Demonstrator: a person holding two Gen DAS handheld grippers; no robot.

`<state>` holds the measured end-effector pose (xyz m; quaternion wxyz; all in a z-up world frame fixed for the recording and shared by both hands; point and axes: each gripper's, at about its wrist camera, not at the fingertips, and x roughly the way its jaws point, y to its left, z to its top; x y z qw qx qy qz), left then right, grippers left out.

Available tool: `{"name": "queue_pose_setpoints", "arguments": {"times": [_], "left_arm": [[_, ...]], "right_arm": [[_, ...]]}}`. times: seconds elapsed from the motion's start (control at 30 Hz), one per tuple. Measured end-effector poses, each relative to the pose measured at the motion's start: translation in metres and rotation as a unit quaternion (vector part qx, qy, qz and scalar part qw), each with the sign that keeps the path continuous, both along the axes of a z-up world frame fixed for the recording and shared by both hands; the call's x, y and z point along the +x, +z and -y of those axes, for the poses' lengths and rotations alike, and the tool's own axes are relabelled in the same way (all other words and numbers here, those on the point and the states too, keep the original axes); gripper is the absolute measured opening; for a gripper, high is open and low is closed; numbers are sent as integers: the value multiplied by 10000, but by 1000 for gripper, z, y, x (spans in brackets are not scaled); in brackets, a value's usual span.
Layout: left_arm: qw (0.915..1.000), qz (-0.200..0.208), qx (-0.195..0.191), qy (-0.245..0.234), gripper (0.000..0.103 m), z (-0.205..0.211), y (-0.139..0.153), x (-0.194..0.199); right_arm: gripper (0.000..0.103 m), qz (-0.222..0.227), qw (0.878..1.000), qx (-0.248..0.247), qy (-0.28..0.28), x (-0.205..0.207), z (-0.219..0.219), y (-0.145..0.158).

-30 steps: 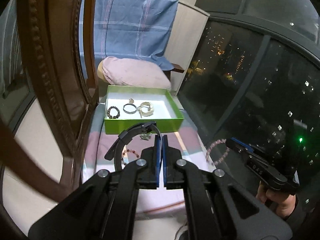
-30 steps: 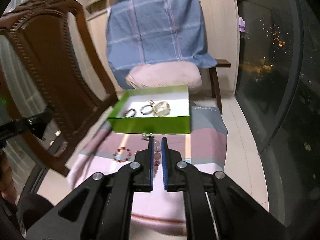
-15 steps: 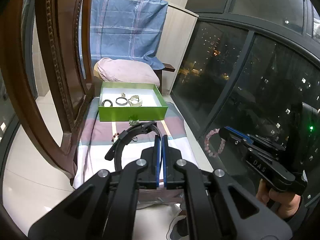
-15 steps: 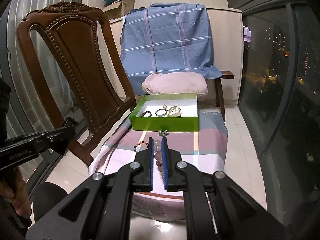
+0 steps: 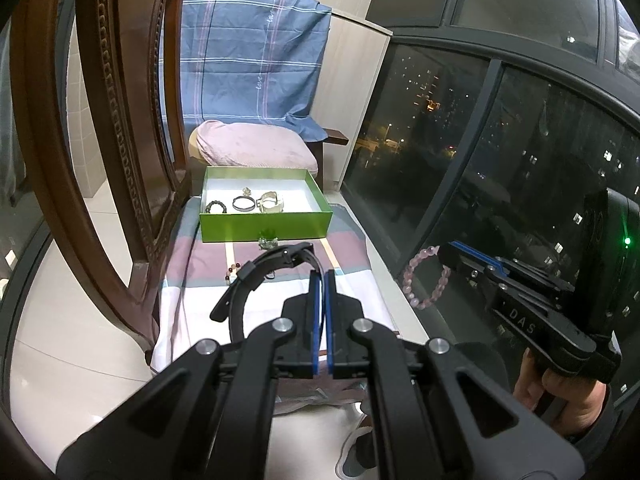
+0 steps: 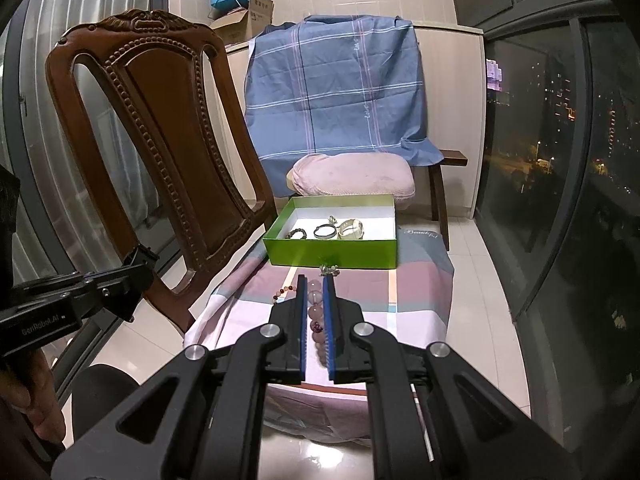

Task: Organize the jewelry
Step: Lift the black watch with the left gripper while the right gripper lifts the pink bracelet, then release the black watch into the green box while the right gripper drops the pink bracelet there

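Left wrist view: the left tool (image 5: 323,280) is clamped on a black band (image 5: 256,276); three pieces already lie in the green box (image 5: 264,229), a beaded bracelet (image 5: 232,271) waits on the cloth. Right wrist view: the right tool (image 6: 315,284) pinches a pink bead bracelet (image 6: 315,314), well short of the box; both, I judge, remain to be boxed.
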<state>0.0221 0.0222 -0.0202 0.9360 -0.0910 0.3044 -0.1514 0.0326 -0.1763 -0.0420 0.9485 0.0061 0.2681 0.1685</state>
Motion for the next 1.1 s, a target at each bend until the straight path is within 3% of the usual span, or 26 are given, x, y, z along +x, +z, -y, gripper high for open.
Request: {"name": "queue_pose_setpoints", "arguments": {"times": [0.57,0.77,1.0,1.1], "left_arm": [[9999,-80,59,-39,2,2,-3,3],[9997,-235,87,-61,3,2,-11,21],[9995,-154,241,-138,3,9,8,94],[9992,-205,314,-149,3,13,13,153]], "right_arm": [[8,-32,10000,22,21,2,0,-1],[8,-113,9999,7,49,18,-2,-7],[8,9,9999,-142,13,96,-5,2],[8,-13,9998,-176,19,145,-8,3]]}}
